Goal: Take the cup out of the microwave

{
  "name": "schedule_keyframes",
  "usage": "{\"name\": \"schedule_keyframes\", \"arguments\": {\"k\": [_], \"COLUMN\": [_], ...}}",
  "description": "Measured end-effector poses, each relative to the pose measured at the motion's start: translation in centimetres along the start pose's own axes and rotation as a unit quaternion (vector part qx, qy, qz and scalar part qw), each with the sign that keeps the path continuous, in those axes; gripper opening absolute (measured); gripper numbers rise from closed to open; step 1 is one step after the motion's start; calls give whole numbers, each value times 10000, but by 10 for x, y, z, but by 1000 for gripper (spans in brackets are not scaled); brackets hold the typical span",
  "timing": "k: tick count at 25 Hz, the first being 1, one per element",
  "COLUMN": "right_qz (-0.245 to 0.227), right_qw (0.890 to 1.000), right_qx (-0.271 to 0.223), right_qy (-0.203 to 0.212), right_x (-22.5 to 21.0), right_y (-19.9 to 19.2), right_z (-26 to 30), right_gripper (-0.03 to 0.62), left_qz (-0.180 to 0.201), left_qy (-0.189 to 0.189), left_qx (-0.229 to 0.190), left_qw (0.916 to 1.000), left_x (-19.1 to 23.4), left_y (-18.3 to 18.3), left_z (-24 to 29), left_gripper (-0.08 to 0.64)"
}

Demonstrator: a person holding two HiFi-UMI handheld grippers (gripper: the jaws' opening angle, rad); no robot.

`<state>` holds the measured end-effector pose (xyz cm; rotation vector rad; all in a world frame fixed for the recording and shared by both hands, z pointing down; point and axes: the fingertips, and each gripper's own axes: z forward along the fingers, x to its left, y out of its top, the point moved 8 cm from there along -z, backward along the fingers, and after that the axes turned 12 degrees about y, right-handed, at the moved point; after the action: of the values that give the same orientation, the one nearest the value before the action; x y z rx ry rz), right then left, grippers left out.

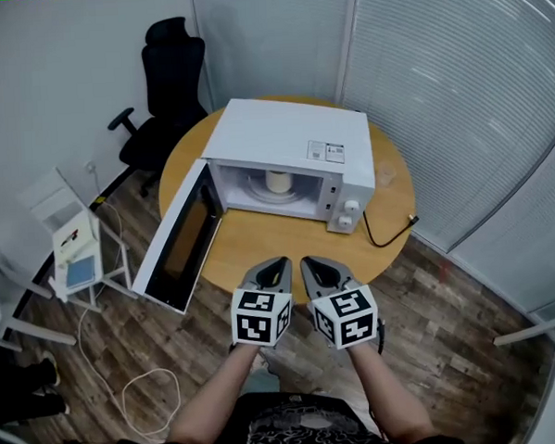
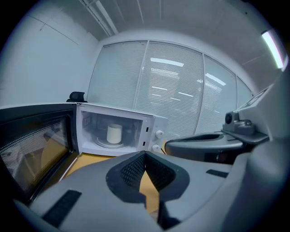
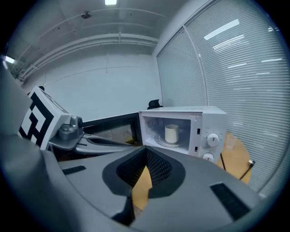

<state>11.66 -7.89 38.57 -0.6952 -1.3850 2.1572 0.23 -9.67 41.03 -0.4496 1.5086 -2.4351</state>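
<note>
Since the cup [image 1: 276, 180] is exposed by the open door [image 1: 181, 235] of the microwave [image 1: 282, 137], the left gripper [image 1: 280, 262] and right gripper [image 1: 308, 262] are held closed, empty, short of it.

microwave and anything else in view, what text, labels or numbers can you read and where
No text here is legible.
Sticker on top of the microwave: print too small to read.
Dials on the microwave front: any markings are blurred.
Marker cubes: black-and-white square patterns only, no words or numbers.
</note>
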Motion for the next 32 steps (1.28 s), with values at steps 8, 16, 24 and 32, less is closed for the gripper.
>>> {"name": "schedule_keyframes", "arguments": {"k": [8,16,24,32], "right_qz": [70,102,54,30], "right_qw": [9994,9974,9976,9989], "right_qx": [-34,-42,-44,-210], "right_qy": [-346,-717,-693,-424], "right_x": [7,-8,-30,-76], "right_y": [35,47,44,45], "right_z": [72,102,115,117], "right_gripper": [15,15,15,15], "left_qz": [48,-4,183,253], "left_qy": [-354,-566,-227,-104], "left_qx": [-151,-376,-584,-608], "left_qw": [9992,9977,9979,9978], "left_x": [71,92,94,68], "left_y": [35,52,54,54], "left_z": [33,72,108,139], "left_gripper": [9,9,9,9]}}
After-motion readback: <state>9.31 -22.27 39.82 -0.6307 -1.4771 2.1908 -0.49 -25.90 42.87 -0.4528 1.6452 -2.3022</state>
